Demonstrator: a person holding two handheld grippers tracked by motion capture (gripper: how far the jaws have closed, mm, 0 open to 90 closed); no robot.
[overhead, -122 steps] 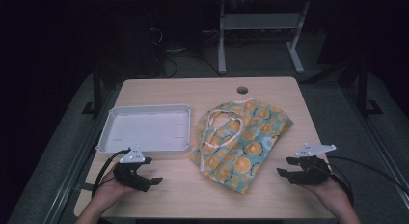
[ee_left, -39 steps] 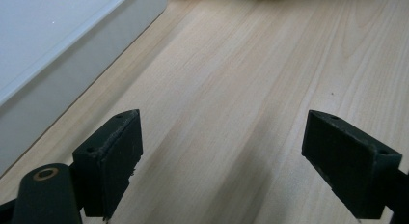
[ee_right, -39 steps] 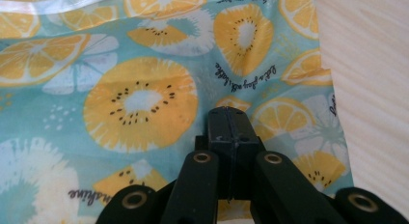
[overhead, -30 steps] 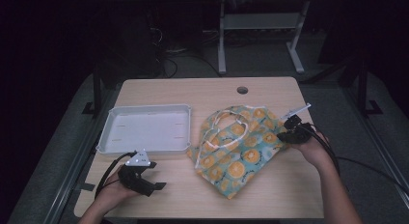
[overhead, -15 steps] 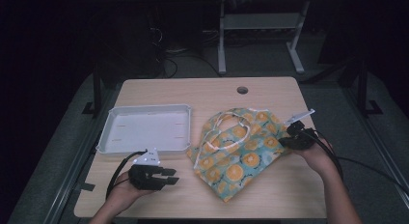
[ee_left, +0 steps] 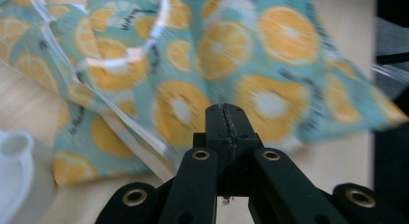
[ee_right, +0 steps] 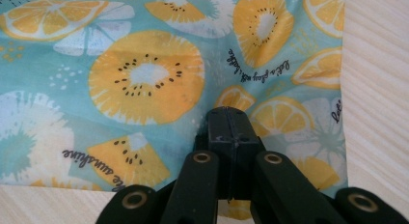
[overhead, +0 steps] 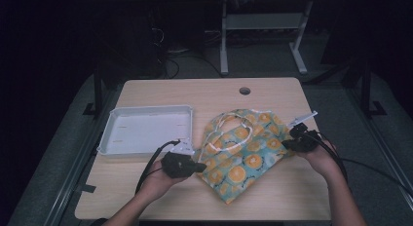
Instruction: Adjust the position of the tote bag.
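A teal bag (overhead: 243, 155) printed with orange fruit slices lies flat on the wooden table, its clear handles (overhead: 234, 131) on top. My left gripper (overhead: 200, 166) is at the bag's left edge. In the left gripper view its jaws (ee_left: 225, 110) have just been closing; they now meet with no cloth between them, over the bag (ee_left: 270, 64). My right gripper (overhead: 287, 144) is at the bag's right edge. Its jaws (ee_right: 230, 113) are shut, tips down on the print (ee_right: 144, 79). I see no cloth pinched there.
A white empty tray (overhead: 146, 128) sits left of the bag, just beyond my left hand; its corner (ee_left: 14, 156) appears in the left gripper view. A cable hole (overhead: 244, 91) marks the far table edge. A grey desk frame (overhead: 263, 21) stands behind.
My left hand has moved right from the table's front left up to the bag's left edge, and its jaws have gone from wide open to shut. The right gripper has stayed at the bag's right edge.
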